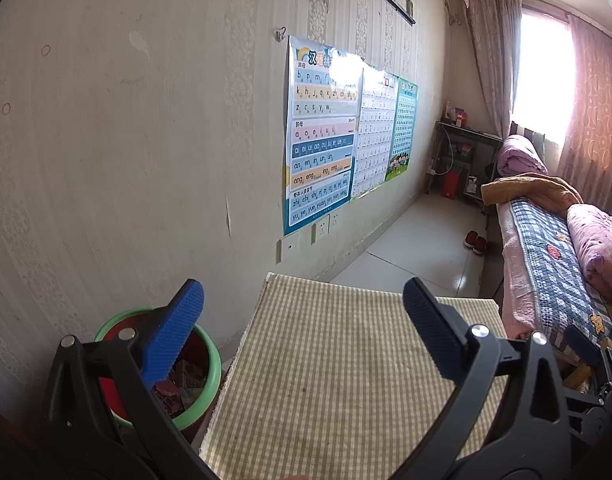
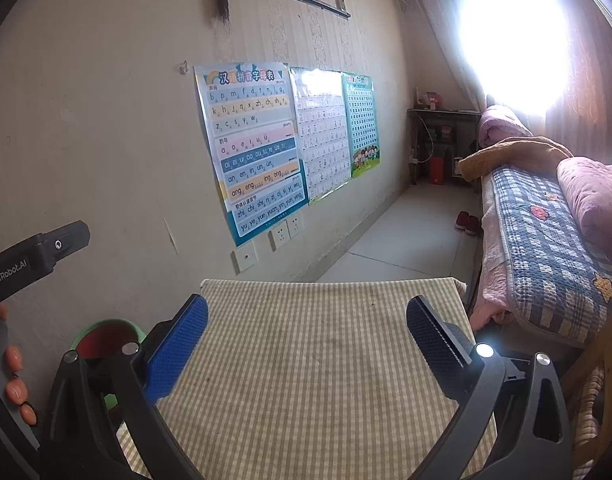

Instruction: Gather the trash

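Note:
A red bin with a green rim (image 1: 210,376) stands on the floor left of the checked tabletop (image 1: 338,368), with wrappers and packets (image 1: 186,380) inside it. My left gripper (image 1: 306,320) is open and holds nothing; its blue finger (image 1: 178,328) hangs over the bin and its other finger is above the cloth. In the right wrist view my right gripper (image 2: 306,336) is open and holds nothing above the same tabletop (image 2: 306,380). The bin (image 2: 106,336) shows at lower left, partly hidden behind the finger. The left gripper's body and a hand (image 2: 14,376) sit at the left edge.
A papered wall with three learning posters (image 1: 322,136) runs along the left. A bed with a plaid cover (image 1: 546,272) and pink quilts lies to the right. Red slippers (image 1: 476,242) sit on the tiled floor; a dark shelf (image 1: 462,160) stands by the window.

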